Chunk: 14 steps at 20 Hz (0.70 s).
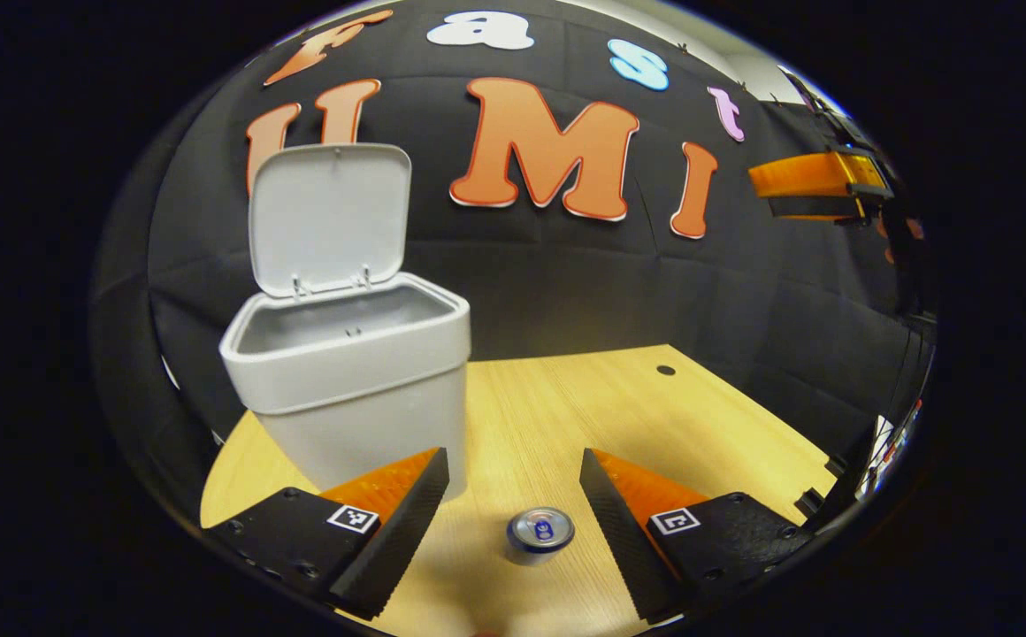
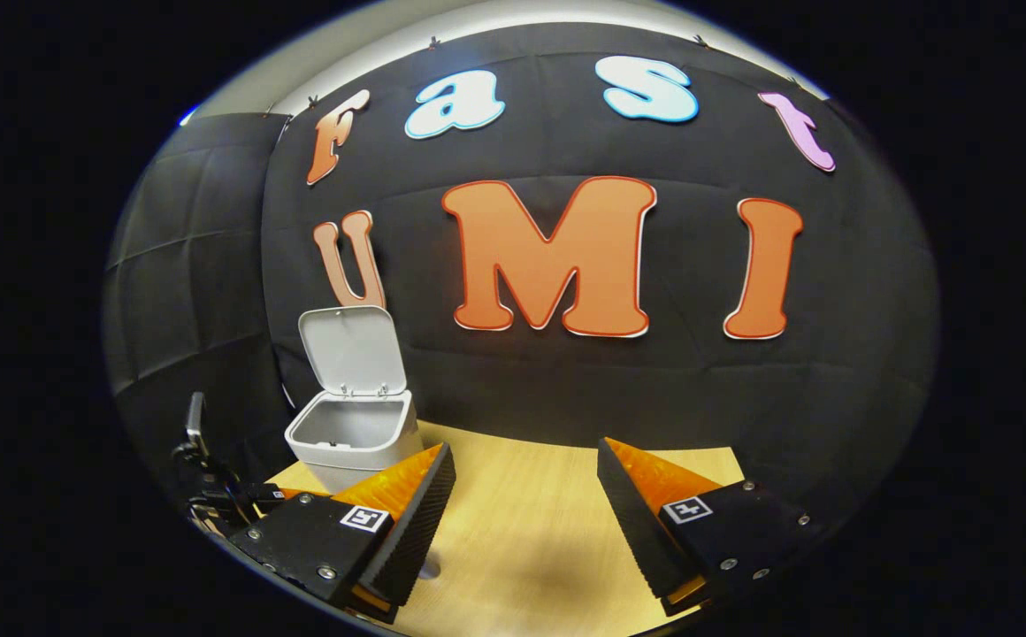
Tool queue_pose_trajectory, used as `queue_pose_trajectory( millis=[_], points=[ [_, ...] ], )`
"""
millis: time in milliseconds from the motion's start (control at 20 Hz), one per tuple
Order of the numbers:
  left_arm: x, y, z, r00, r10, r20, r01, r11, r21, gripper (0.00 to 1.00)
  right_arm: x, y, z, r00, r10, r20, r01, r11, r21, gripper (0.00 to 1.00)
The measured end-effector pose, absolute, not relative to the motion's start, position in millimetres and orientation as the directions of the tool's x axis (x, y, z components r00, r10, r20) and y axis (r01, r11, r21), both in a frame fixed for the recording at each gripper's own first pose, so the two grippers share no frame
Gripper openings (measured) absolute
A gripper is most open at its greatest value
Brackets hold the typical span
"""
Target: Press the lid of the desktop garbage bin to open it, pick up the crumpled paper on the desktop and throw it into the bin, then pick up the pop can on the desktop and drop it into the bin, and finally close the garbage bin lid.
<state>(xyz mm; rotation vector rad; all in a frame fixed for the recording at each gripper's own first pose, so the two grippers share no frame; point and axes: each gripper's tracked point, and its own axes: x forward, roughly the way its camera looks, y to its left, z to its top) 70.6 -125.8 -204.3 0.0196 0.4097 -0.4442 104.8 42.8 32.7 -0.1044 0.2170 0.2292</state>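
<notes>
The grey desktop bin (image 1: 345, 389) stands on the wooden table (image 1: 584, 407) at the left, its lid (image 1: 327, 217) swung up and standing open. From here the bin's inside looks bare, and its bottom is hidden. A pop can (image 1: 539, 533) stands upright on the table, seen from above. My left gripper (image 1: 513, 464) is open, and the can sits low in the gap without touching either finger. In the right gripper view the bin (image 2: 352, 438) is smaller, at the far left with its lid (image 2: 352, 349) up. My right gripper (image 2: 522, 460) is open over the table with nothing between its fingers.
The right gripper (image 1: 818, 181) hangs high at the right edge of the left gripper view. The left gripper (image 2: 212, 495) shows low at the left of the right gripper view. A small round hole (image 1: 665, 370) marks the table near its back edge. Black cloth walls close the booth.
</notes>
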Motion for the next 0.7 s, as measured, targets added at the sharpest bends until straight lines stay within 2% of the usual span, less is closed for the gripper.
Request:
queue_pose_trajectory(
  millis=[50, 100, 400, 450, 500, 700],
  points=[
    [69.7, -130.4, -219.0, 0.814, -0.41, -0.411, 0.423, 0.904, -0.066, 0.96, 102.1, 35.6, 31.5, 0.952, 0.204, -0.23, -0.227, 0.971, -0.077, 1.0],
    [70.7, -136.3, -232.1, 0.803, -0.415, -0.427, 0.431, 0.9, -0.064, 0.96, 100.1, 30.1, 30.0, 0.952, 0.196, -0.235, -0.219, 0.973, -0.077, 0.97],
    [82.1, -148.3, -294.8, 0.767, -0.389, -0.51, 0.423, 0.905, -0.055, 0.97, 91.5, 6.0, 11.8, 0.947, 0.159, -0.277, -0.189, 0.979, -0.082, 0.96],
    [84.1, -148.2, -304.3, 0.763, -0.381, -0.521, 0.42, 0.906, -0.048, 0.98, 91.1, 4.0, 7.6, 0.946, 0.157, -0.285, -0.187, 0.979, -0.082, 1.0],
    [85.1, -148.9, -311.5, 0.758, -0.377, -0.532, 0.419, 0.907, -0.046, 0.98, 92.1, 2.0, 3.7, 0.944, 0.153, -0.293, -0.184, 0.98, -0.081, 0.97],
    [88.4, -151.1, -337.0, 0.738, -0.378, -0.559, 0.42, 0.906, -0.058, 0.98, 93.7, -5.3, -9.7, 0.94, 0.136, -0.312, -0.164, 0.984, -0.066, 0.97]
  ],
)
